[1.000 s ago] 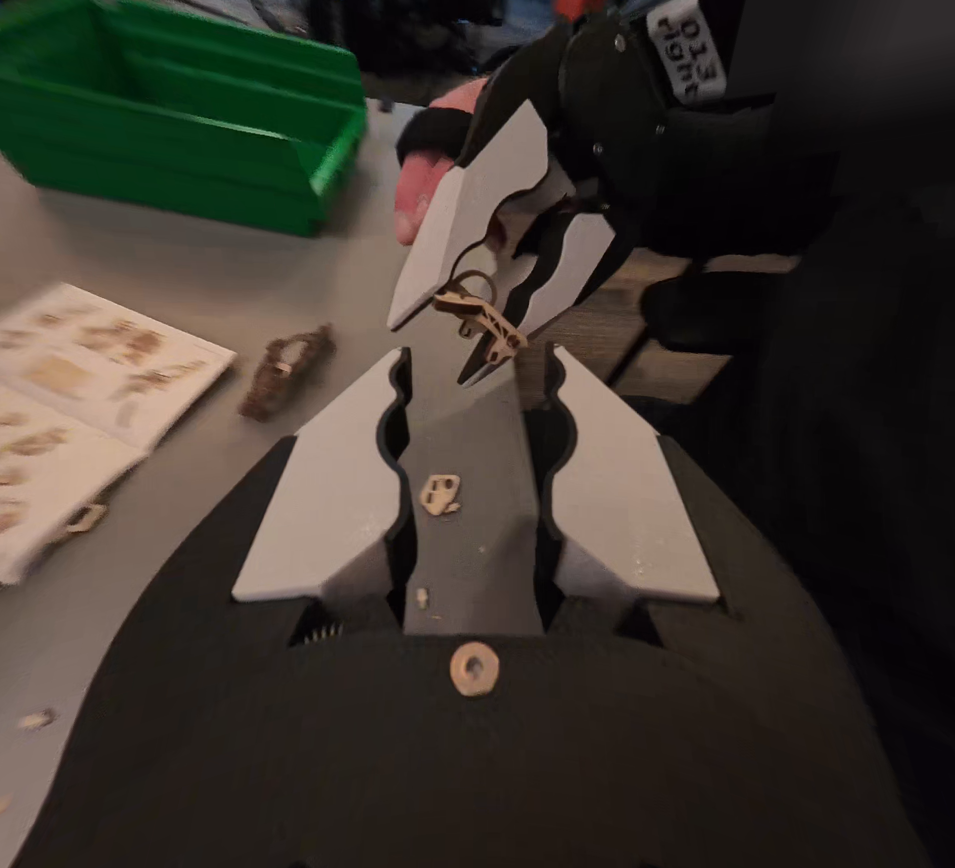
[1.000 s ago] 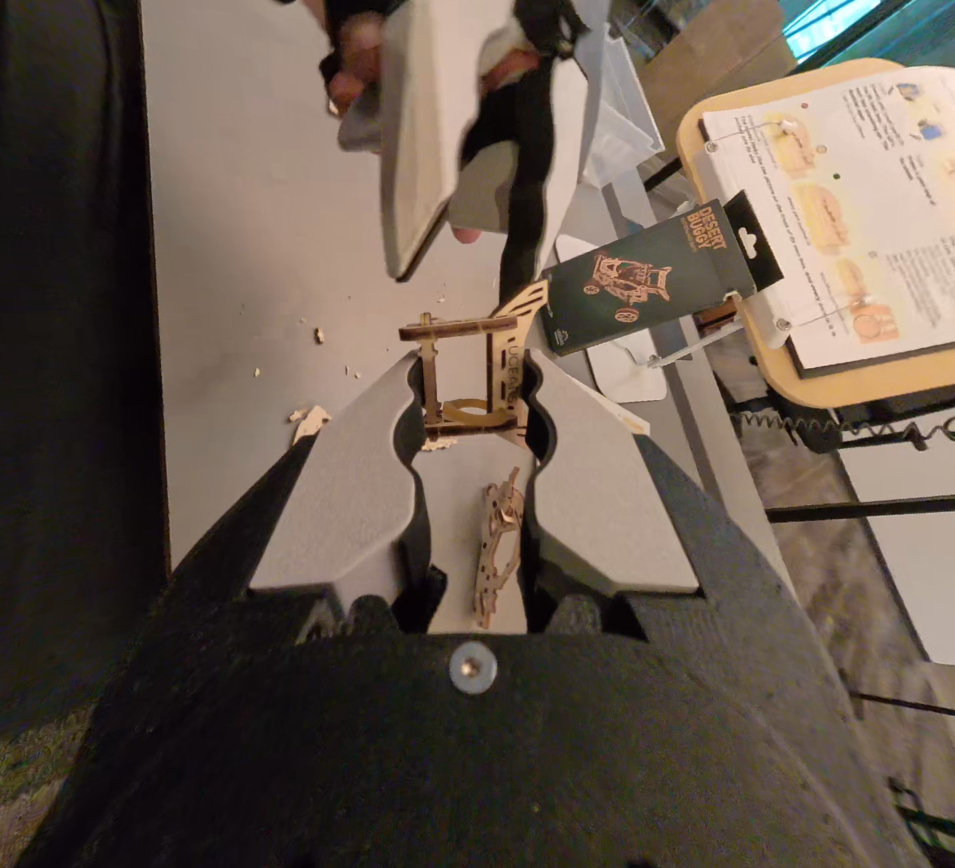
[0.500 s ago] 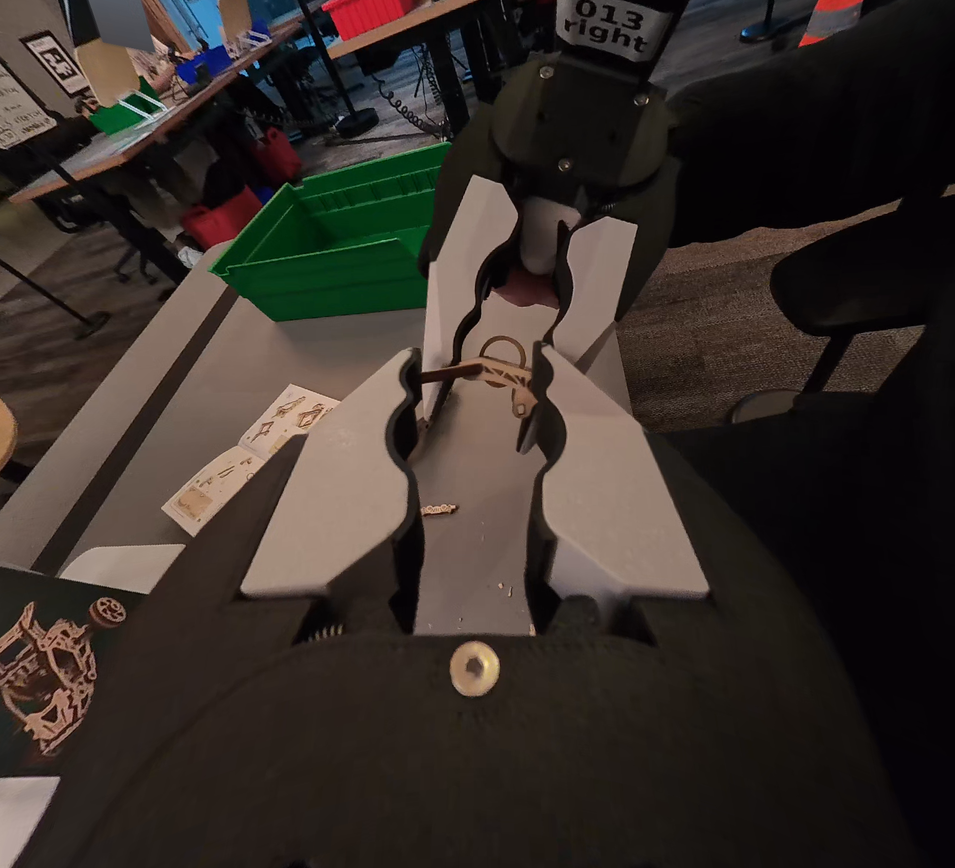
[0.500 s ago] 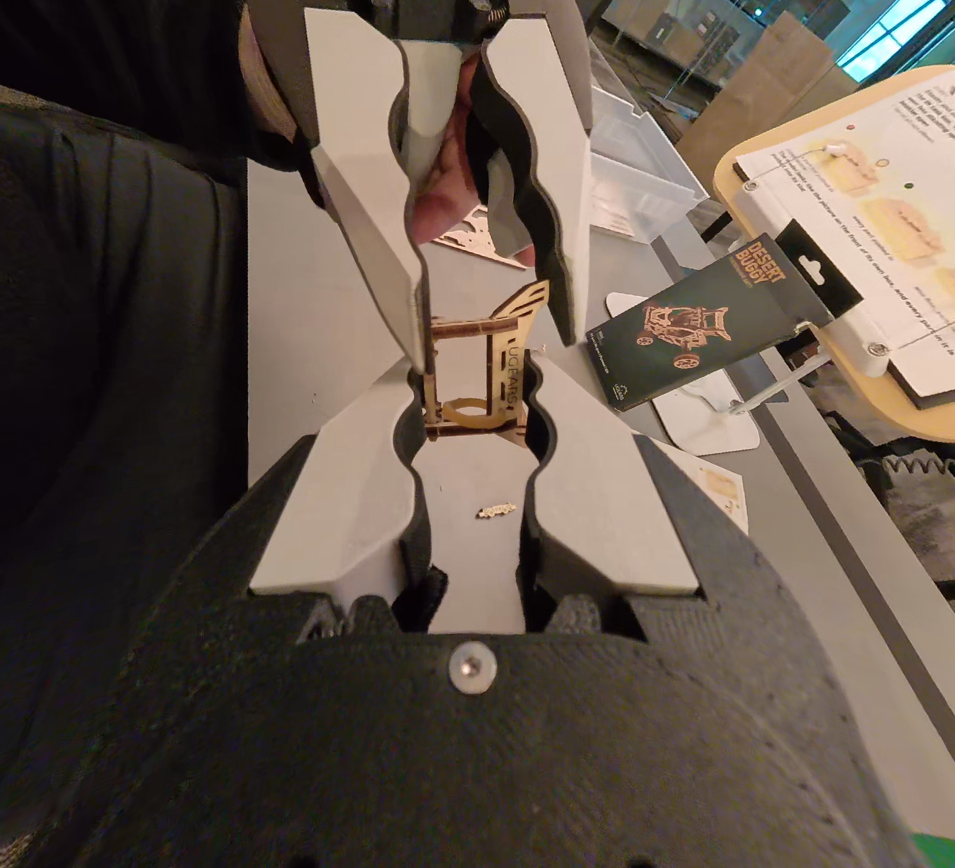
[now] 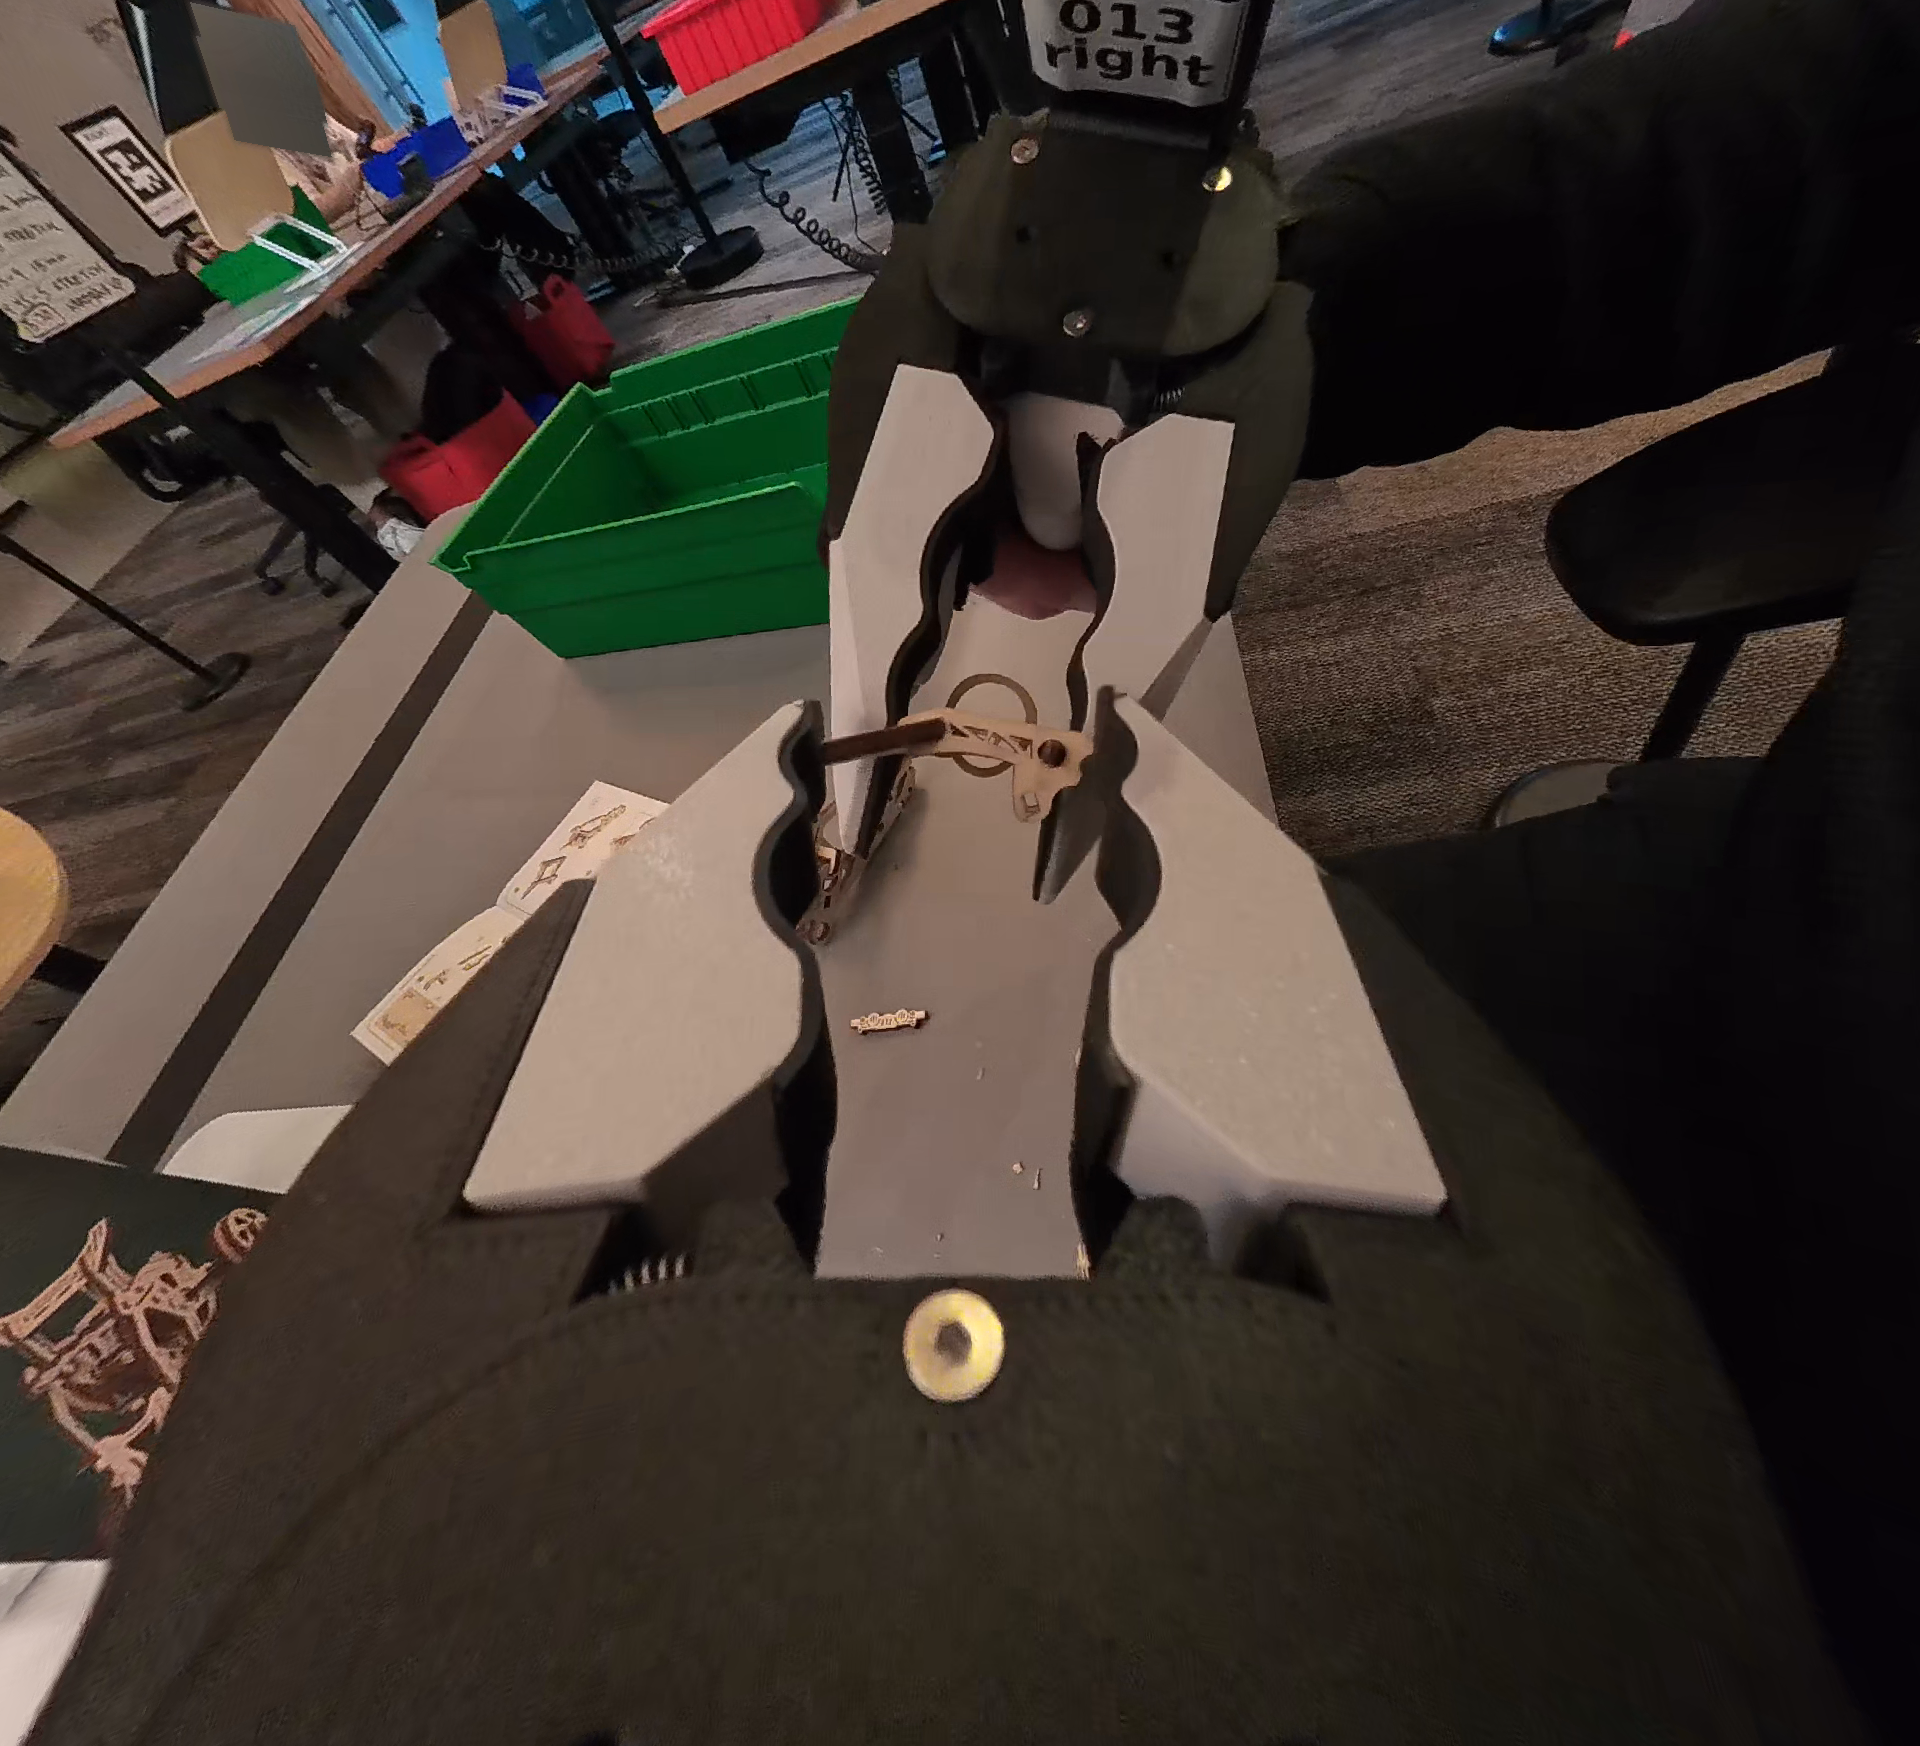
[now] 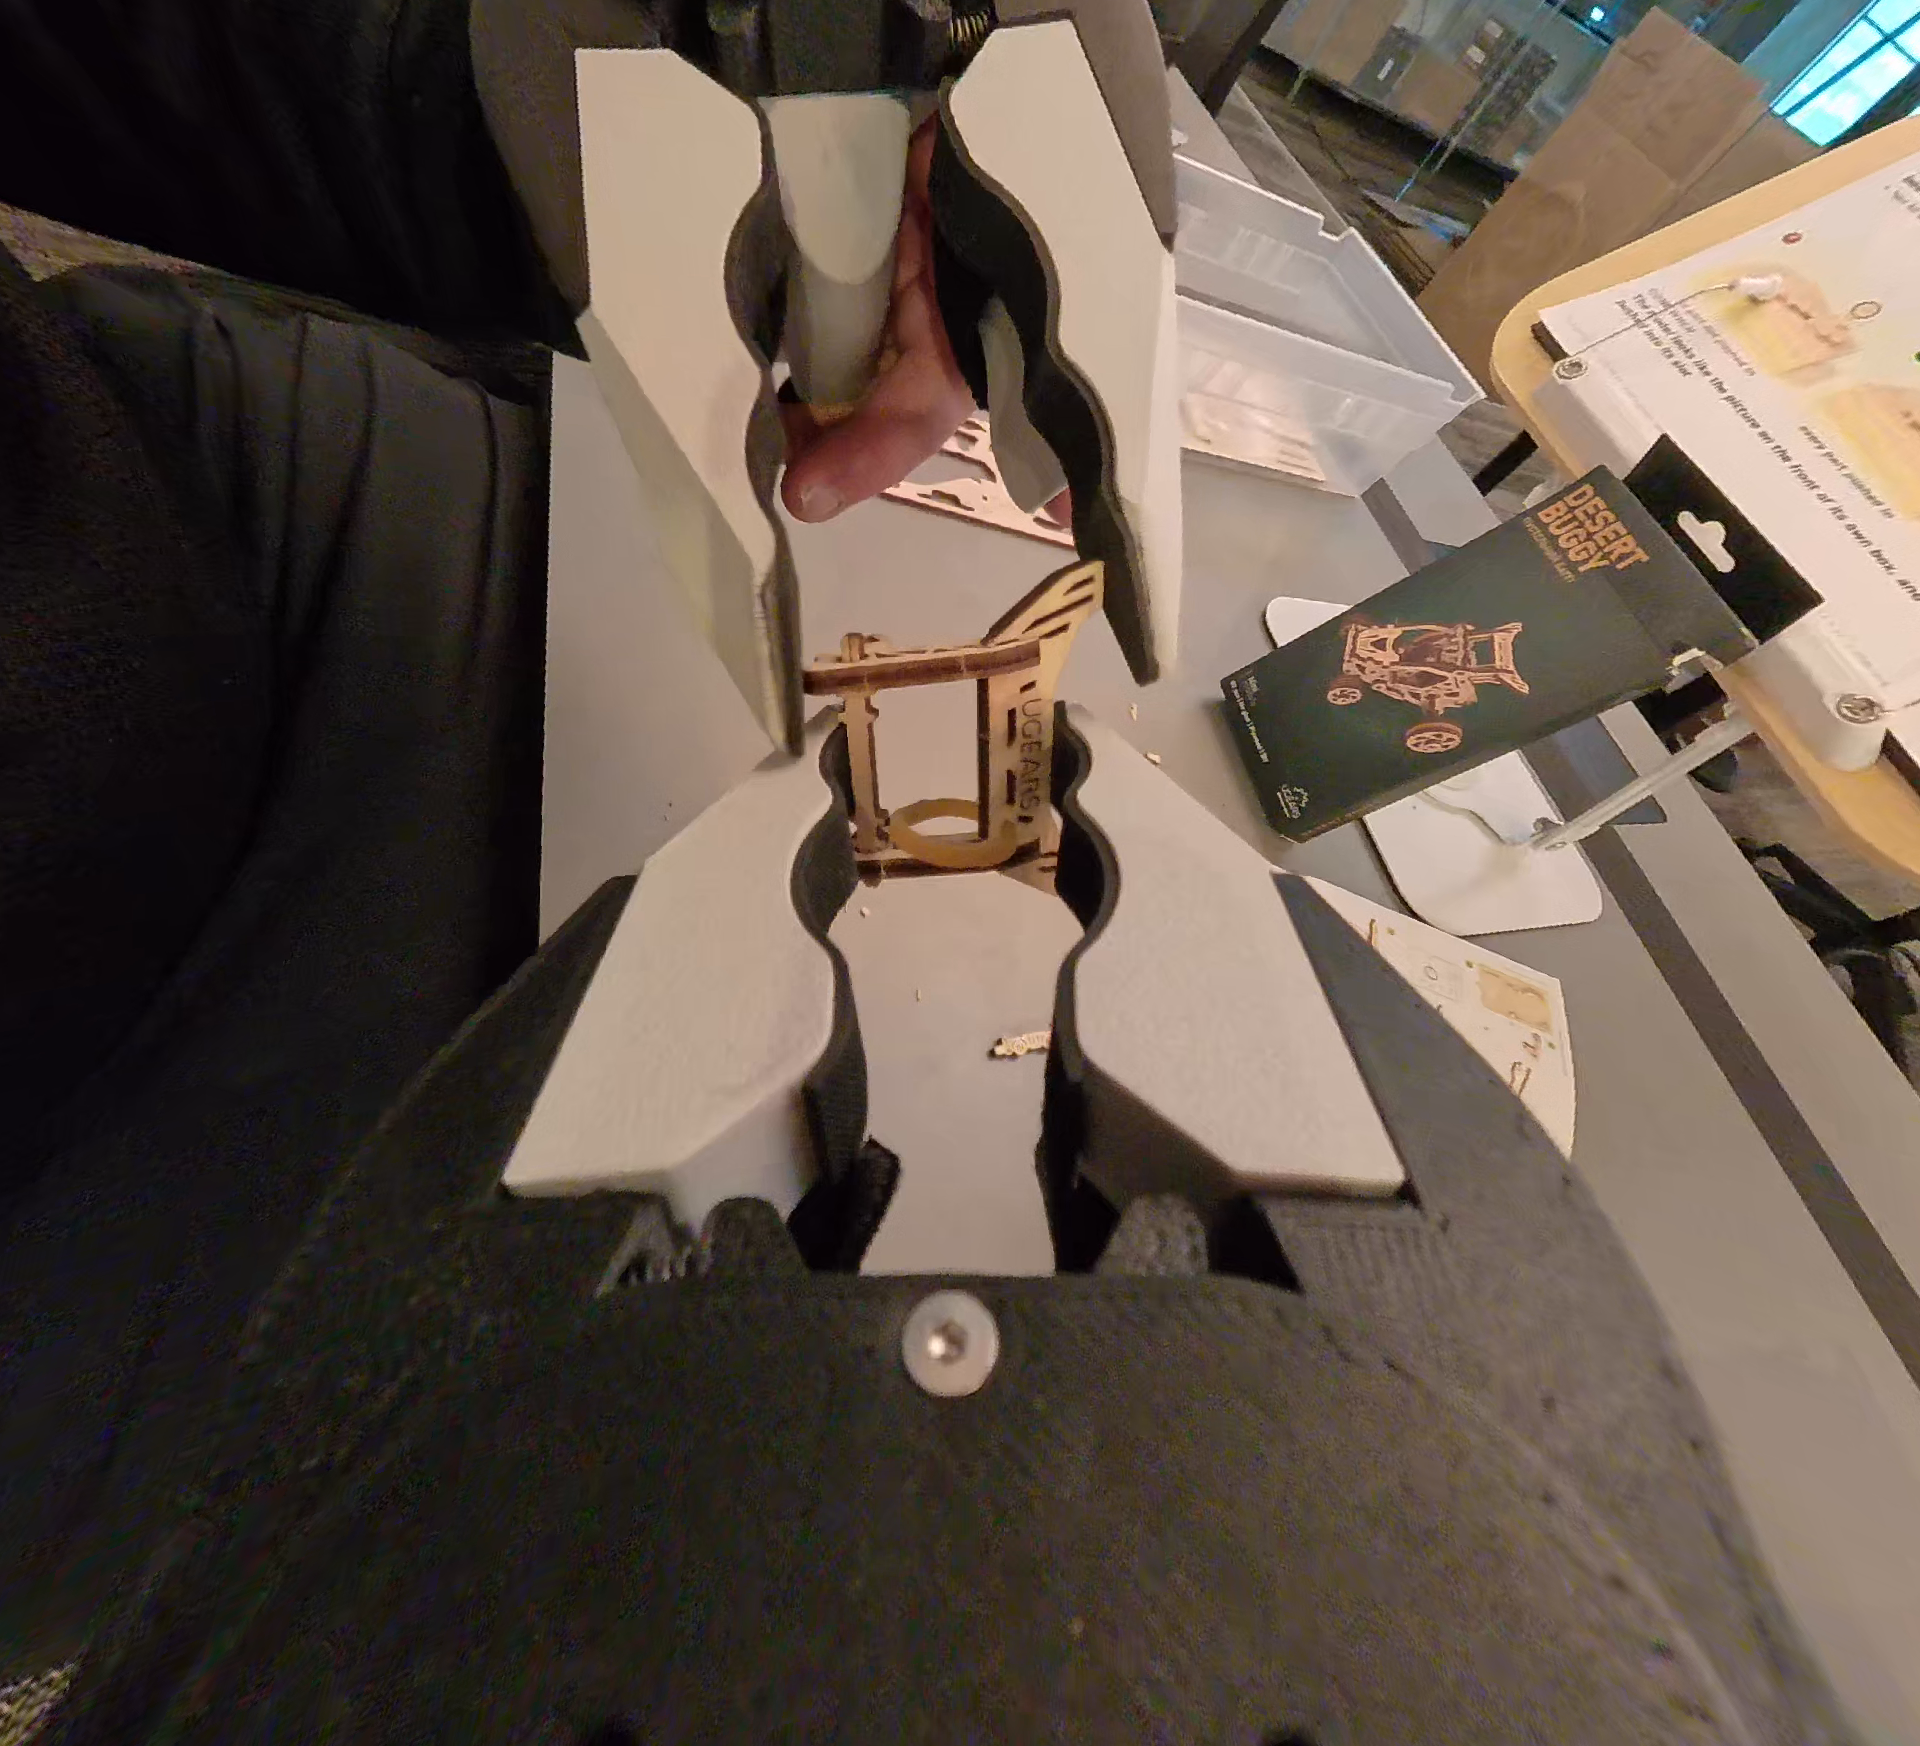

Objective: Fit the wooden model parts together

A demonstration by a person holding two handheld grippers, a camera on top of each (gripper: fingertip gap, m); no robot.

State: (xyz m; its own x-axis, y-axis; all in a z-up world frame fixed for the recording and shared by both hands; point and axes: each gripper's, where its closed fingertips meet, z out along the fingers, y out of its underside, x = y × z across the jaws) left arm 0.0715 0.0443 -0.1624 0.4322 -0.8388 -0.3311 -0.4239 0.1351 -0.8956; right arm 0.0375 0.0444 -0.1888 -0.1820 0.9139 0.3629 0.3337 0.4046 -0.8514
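A: Where is the model right now?

B: The wooden frame [image 6: 951,751] sits pinched between the tips of the right gripper [image 6: 945,766], above the grey table [image 6: 644,616]. Two side plates, a crossbar on top and a ring low down; the plate on the right carries engraved lettering.

A: And the other gripper?

B: The left gripper [image 5: 951,761] faces the right one head-on, tips almost meeting over the frame. Its jaws stand narrow, with the frame's top end between them. In the right wrist view one of its fingers [image 6: 774,657] lies against the end of the crossbar, while the other is just clear of the curved fin at the frame's top. I cannot tell whether it presses on the wood or only brackets it.

A: Anything loose beneath the frame?

B: A small flat wooden piece [image 5: 888,1021] lies on the table directly under the frame, with a few chips around it.

A: What else lies around the frame?

B: Beyond it in the left wrist view, a green bin [image 5: 665,512] on the table; to the frame's left there, printed sheets [image 5: 488,948]. In the right wrist view a dark box [image 6: 1455,657] hangs on a clip stand to the frame's right, with a clear tray [image 6: 1309,346] farther back and a cut wooden sheet [image 6: 987,491] behind the left gripper's fingers.
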